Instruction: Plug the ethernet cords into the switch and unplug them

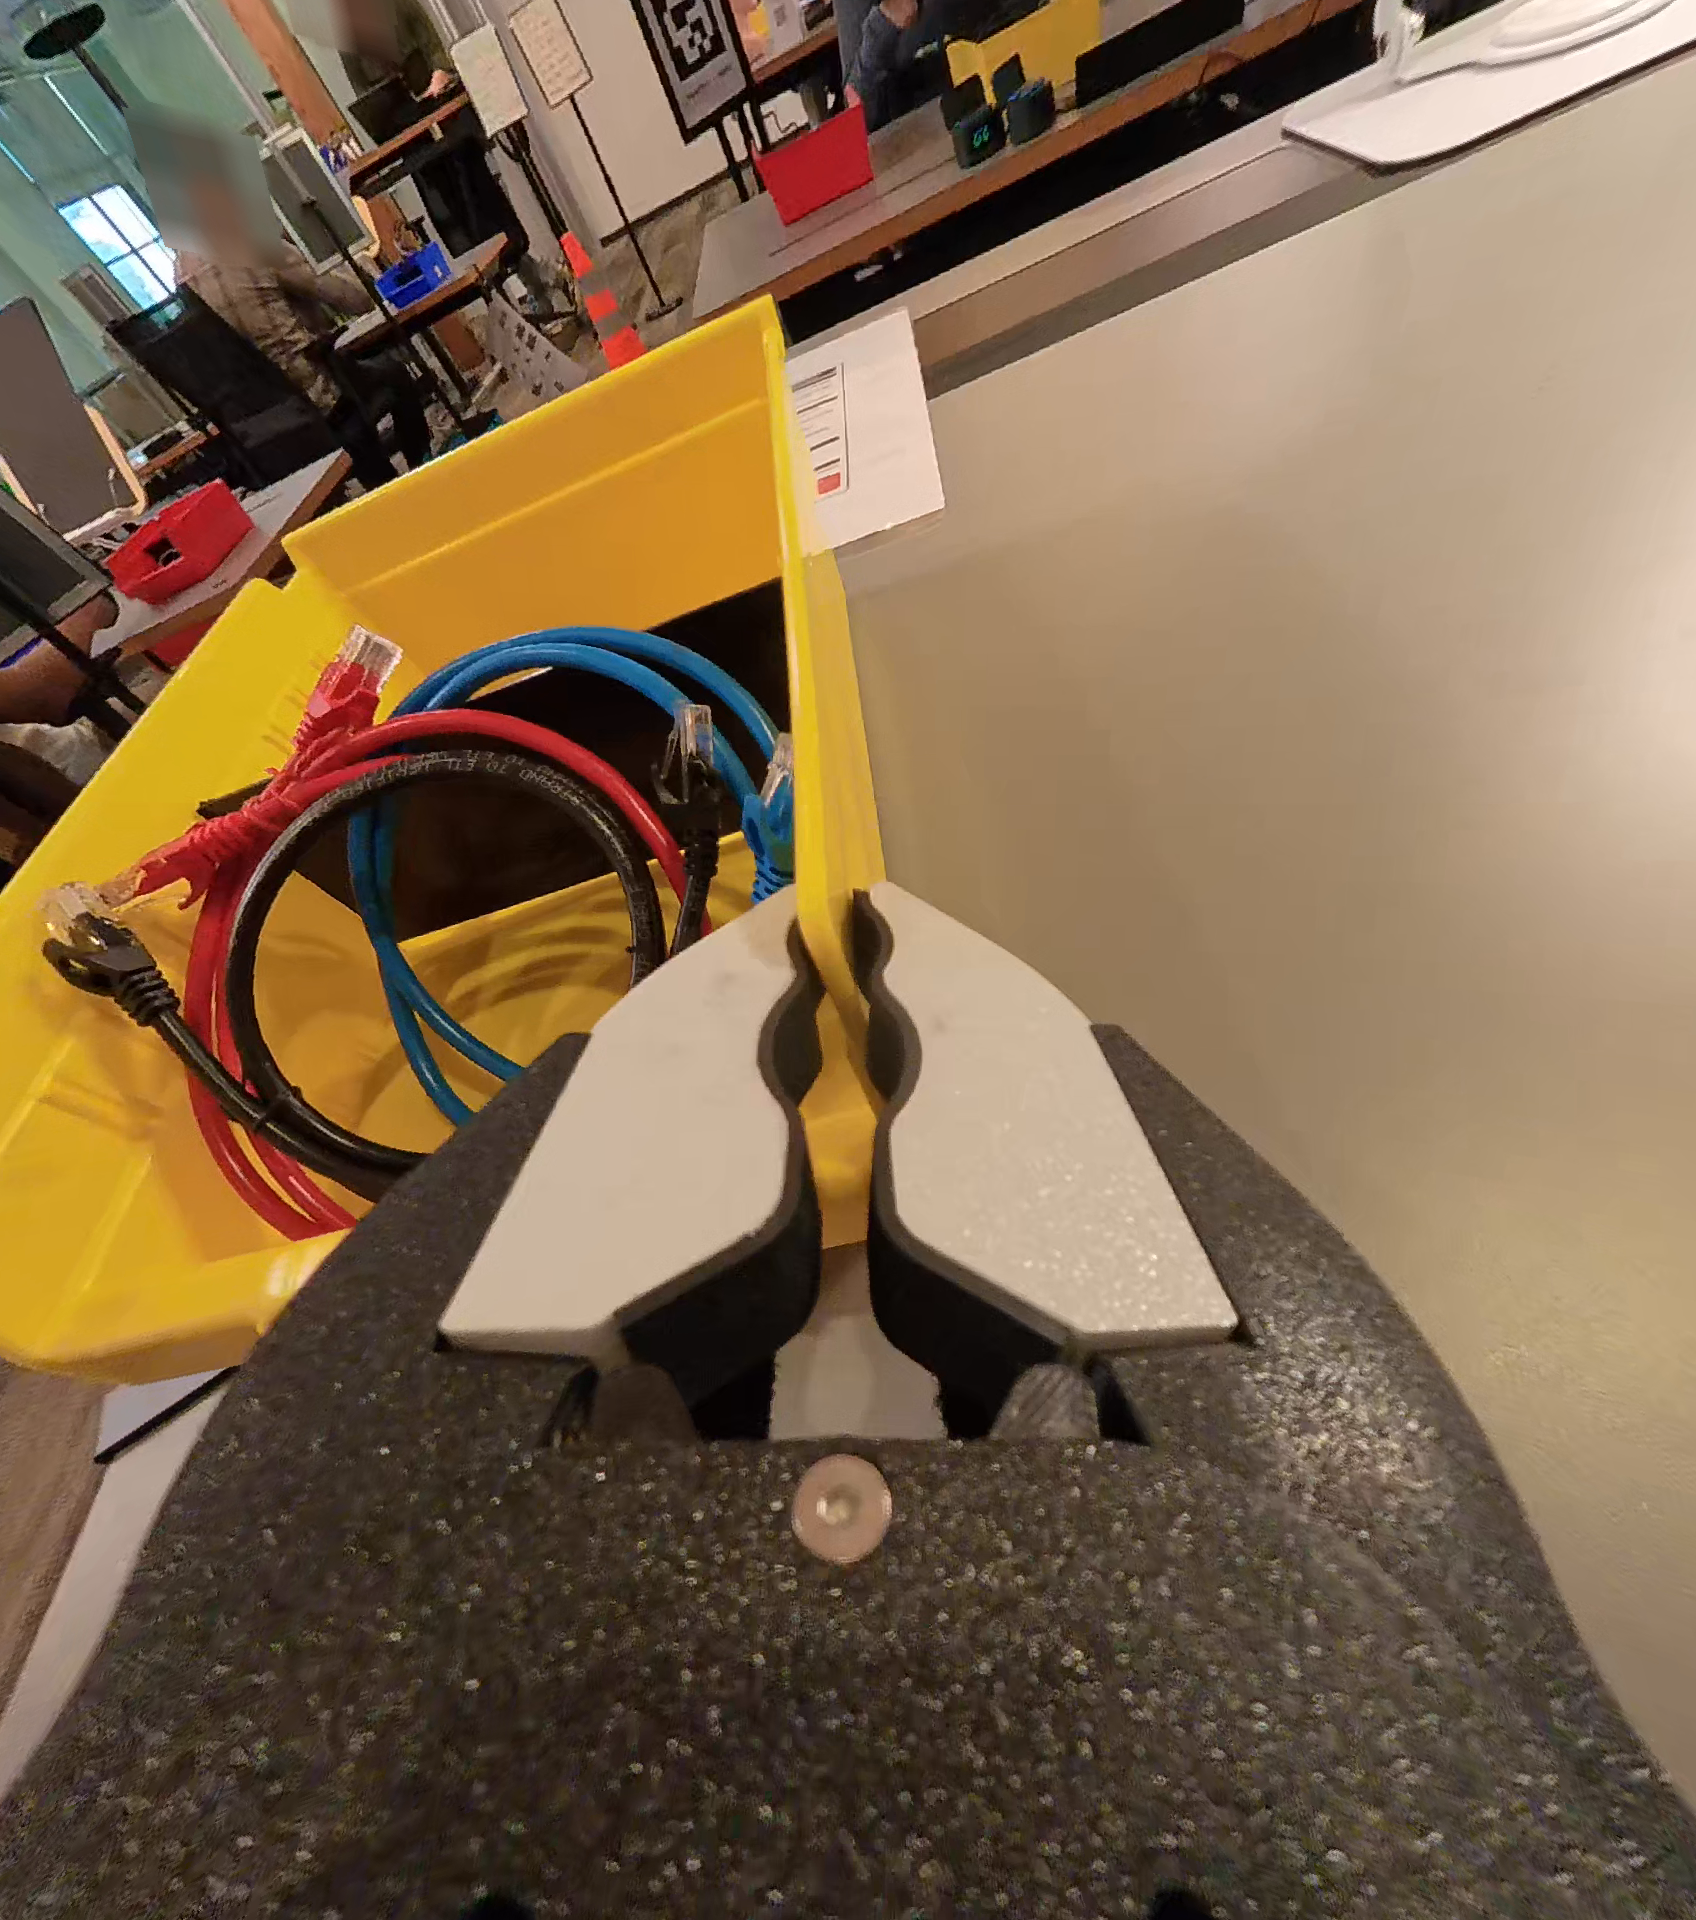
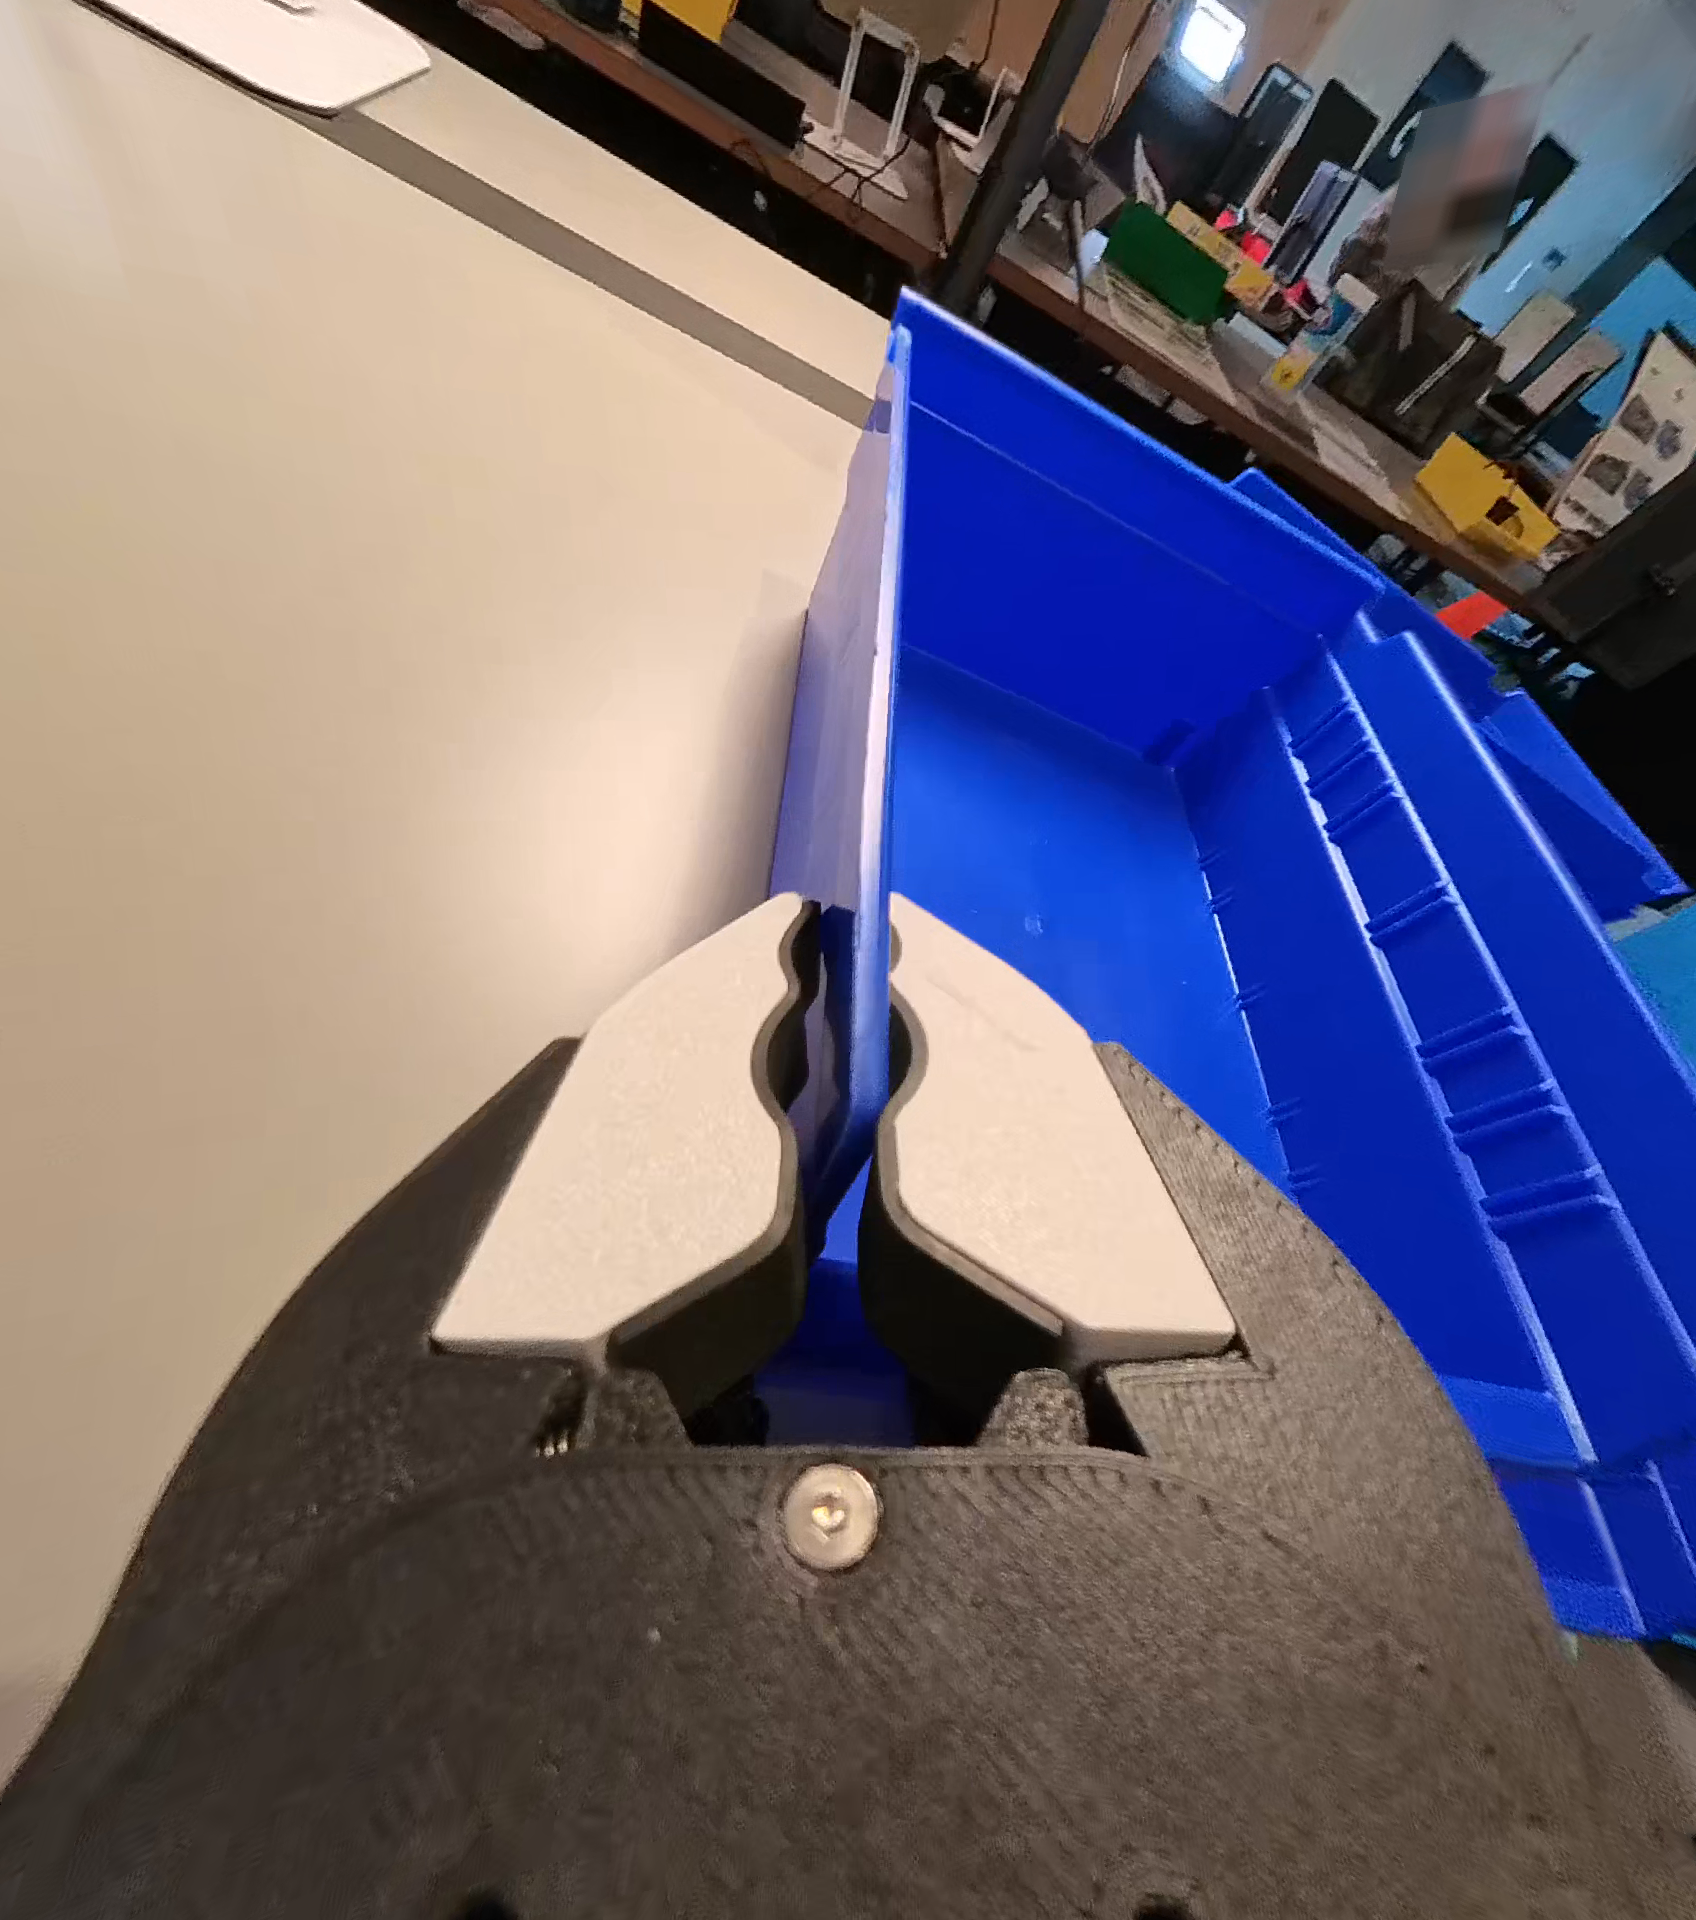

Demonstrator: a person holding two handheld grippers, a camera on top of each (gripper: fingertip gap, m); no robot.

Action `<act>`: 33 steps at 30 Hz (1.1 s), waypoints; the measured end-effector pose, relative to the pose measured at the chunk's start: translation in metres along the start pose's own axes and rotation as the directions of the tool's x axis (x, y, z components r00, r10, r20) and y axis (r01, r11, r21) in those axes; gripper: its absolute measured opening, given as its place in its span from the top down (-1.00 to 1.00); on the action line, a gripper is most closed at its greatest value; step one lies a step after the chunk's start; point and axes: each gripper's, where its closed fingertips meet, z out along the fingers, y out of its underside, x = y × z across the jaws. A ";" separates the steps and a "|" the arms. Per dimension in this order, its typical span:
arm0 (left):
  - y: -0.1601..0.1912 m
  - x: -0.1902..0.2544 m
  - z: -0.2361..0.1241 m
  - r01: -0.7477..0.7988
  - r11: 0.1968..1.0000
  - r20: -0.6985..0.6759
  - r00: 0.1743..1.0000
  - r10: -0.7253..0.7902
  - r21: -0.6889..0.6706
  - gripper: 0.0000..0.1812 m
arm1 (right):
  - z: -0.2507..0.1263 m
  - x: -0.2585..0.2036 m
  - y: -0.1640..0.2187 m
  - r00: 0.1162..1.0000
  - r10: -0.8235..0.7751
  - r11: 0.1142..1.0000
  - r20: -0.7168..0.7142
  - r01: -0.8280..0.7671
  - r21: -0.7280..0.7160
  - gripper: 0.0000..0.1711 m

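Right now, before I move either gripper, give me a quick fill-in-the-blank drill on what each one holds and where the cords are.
1. The left gripper is shut on the side wall of the ____ bin.
2. The right gripper is shut on the wall of the ____ bin.
3. The red, black and blue cords lie in the ____ bin.

Missing words: yellow; blue; yellow

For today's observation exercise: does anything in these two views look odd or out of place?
Yes. Both grippers clamp bin walls, not cords: the left gripper pinches the yellow plastic bin, the right gripper the empty blue plastic bin. The red, black and blue ethernet cords lie tangled. No switch shows.
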 end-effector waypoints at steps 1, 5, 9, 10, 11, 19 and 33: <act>0.000 0.000 0.000 0.011 1.000 -0.006 1.000 -0.011 0.009 0.95 | 0.002 0.002 0.000 1.000 0.000 1.000 0.003 0.000 -0.002 0.92; -0.001 0.000 0.001 0.015 1.000 -0.008 1.000 -0.015 0.021 0.96 | 0.013 0.007 -0.001 1.000 -0.006 1.000 -0.011 0.006 -0.005 0.92; 0.000 0.002 -0.002 0.007 1.000 -0.007 1.000 -0.006 0.006 0.95 | 0.019 0.009 -0.003 1.000 0.001 1.000 -0.012 -0.001 -0.011 0.92; 0.000 0.003 -0.002 0.003 1.000 -0.008 1.000 -0.003 0.005 0.95 | 0.019 0.009 -0.003 1.000 0.002 1.000 -0.013 -0.002 -0.011 0.92; 0.000 0.003 -0.003 -0.003 1.000 -0.007 1.000 0.003 0.006 0.95 | 0.019 0.009 -0.003 1.000 0.003 1.000 -0.015 -0.003 -0.010 0.92; 0.000 0.002 -0.009 -0.005 1.000 -0.003 1.000 0.005 0.004 0.70 | 0.002 0.002 -0.005 1.000 0.013 0.999 0.018 -0.013 0.031 0.58; -0.044 -0.067 -0.039 0.097 0.995 0.087 0.991 -0.097 0.004 0.54 | -0.057 -0.101 -0.040 0.948 -0.160 0.972 0.277 0.102 0.212 0.44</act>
